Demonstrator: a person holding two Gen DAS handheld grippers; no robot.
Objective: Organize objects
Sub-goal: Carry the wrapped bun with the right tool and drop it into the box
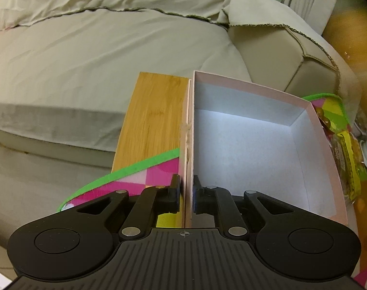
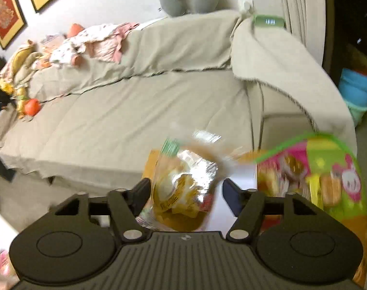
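Where the box (image 1: 256, 145) rim ends — sofa (image 1: 86, 60) beyond.

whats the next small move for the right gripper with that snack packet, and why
Probably carry the clear snack packet across and lower it into the open pink cardboard box. The right gripper has the packet between its fingers, the box looks empty, and the left gripper is clamped on its near wall, steadying it.
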